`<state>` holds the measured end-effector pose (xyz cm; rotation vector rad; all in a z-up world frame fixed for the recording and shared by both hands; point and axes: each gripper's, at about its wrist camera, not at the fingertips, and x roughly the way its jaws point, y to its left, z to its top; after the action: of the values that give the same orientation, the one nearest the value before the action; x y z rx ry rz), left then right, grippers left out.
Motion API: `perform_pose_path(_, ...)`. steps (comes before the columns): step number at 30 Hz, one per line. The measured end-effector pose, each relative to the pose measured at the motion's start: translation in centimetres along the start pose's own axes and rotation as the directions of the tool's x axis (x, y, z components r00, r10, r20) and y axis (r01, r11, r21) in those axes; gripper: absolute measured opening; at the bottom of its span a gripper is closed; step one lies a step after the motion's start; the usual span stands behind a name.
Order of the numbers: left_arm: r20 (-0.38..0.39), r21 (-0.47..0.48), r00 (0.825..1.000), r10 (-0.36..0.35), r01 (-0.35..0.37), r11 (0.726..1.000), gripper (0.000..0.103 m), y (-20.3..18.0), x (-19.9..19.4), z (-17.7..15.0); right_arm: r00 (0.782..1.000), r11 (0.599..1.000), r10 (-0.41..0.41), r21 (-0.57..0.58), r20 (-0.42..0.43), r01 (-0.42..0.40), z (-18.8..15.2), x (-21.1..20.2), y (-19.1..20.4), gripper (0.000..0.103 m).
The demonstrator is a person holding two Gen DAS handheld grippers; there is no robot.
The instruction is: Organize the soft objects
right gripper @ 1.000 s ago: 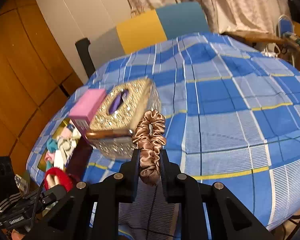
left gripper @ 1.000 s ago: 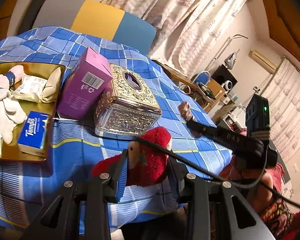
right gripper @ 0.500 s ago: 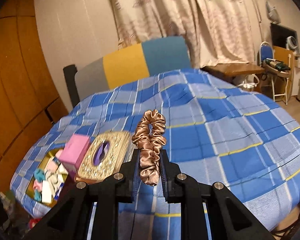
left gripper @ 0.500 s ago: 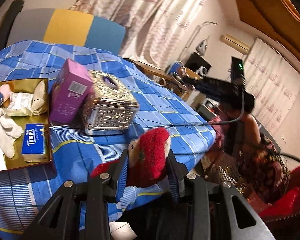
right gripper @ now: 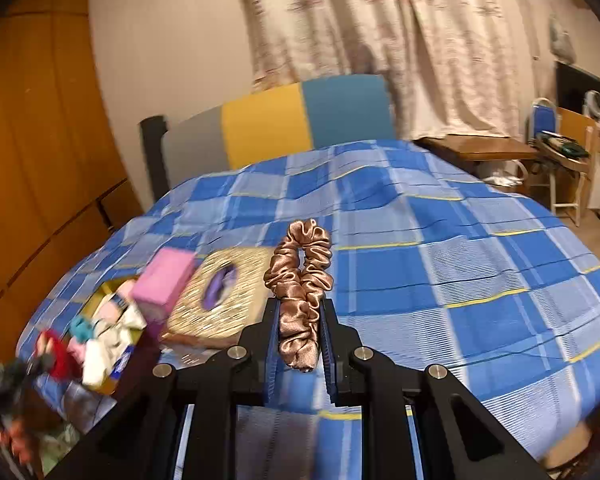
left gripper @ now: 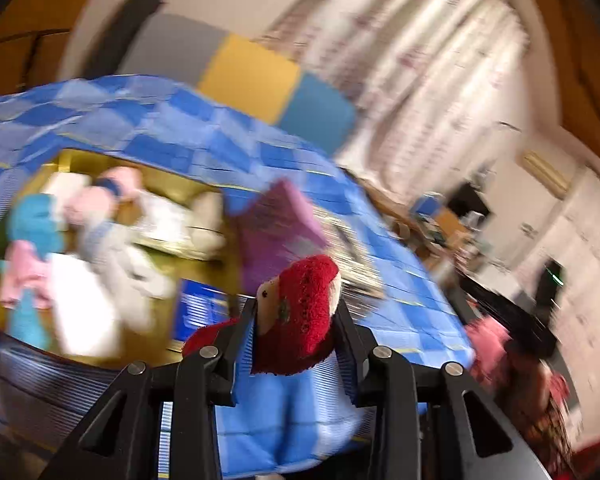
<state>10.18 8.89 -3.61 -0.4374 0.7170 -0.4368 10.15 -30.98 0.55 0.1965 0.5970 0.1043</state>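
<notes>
Left tool (left gripper: 296,320): clenched on a red fuzzy cloth (left gripper: 300,312), held above the near edge of the bed (left gripper: 400,300).
Right tool (right gripper: 300,332): clenched on a brown satin scrunchie (right gripper: 302,280), its loop standing upright above the fingers.
Gold tray (left gripper: 204,276): on the bed's checked cover, beyond the left tool, holding a blurred heap of socks (left gripper: 100,248).
Pink box (right gripper: 164,280): between the tray and the ornate tissue box (right gripper: 220,296).

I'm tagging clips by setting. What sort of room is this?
Most likely a home bedroom: a bed under a blue plaid cover with a padded headboard, drawn patterned curtains, and a wooden wardrobe.
</notes>
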Motion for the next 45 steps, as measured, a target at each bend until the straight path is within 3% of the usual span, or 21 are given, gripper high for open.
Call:
perform_pose_path(3,-0.026,-0.019,0.994,0.107,-0.107,0.994,0.035,2.1,1.0,1.2,0.998,0.998,0.056,-0.039,-0.024,-0.057,-0.7,0.7,2.6,0.019)
perform_pose_path(9,-0.122,-0.031,0.968,0.219,-0.225,0.974,0.035,5.3,4.2,0.9,0.986,0.979,0.152,-0.126,-0.075,-0.16,-2.1,1.9,8.1,0.019)
perform_pose_path(13,-0.158,-0.002,0.945,0.285,-0.289,0.957,0.049,6.2,5.4,-0.1,0.971,0.961,0.211,-0.156,-0.114,-0.227,-2.9,2.6,11.2,0.019)
perform_pose_path(16,-0.157,-0.017,0.948,0.277,-0.283,0.959,0.059,6.2,4.9,-0.6,0.961,0.949,0.238,-0.177,-0.138,-0.261,-3.5,3.1,13.1,0.019)
perform_pose_path(19,-0.138,-0.035,0.949,0.282,-0.289,0.957,0.061,6.3,3.6,-0.9,0.954,0.94,0.253,-0.191,-0.162,-0.282,-4.0,3.6,14.4,0.019)
perform_pose_path(23,-0.055,-0.088,0.957,0.284,-0.287,0.954,0.061,6.1,0.7,-1.5,0.939,0.927,0.27,-0.205,-0.213,-0.313,-4.4,5.1,16.2,0.019)
perform_pose_path(28,0.023,-0.108,0.953,0.302,-0.298,0.949,0.061,5.1,-1.9,-1.9,0.912,0.899,0.297,-0.238,-0.284,-0.367,-4.7,7.5,19.6,0.02)
perform_pose_path(33,0.042,-0.052,0.905,0.422,-0.42,0.906,0.061,3.9,-2.9,-1.9,0.892,0.856,0.292,-0.323,-0.344,-0.404,-4.6,10.5,23.9,0.021)
perform_pose_path(39,0.039,-0.049,0.855,0.517,-0.515,0.856,0.061,4.0,-3.9,-2.2,0.882,0.777,0.183,-0.486,-0.434,-0.4,-4.8,15.9,28.8,0.022)
perform_pose_path(43,0.054,-0.075,0.824,0.564,-0.56,0.825,0.061,4.7,-4.7,-2.3,0.854,0.746,0.132,-0.517,-0.503,-0.42,-4.8,18.9,30.3,0.024)
perform_pose_path(45,0.057,-0.091,0.816,0.575,-0.569,0.817,0.061,4.9,-4.9,-2.2,0.827,0.731,0.115,-0.517,-0.55,-0.446,-4.9,20.2,30.9,0.024)
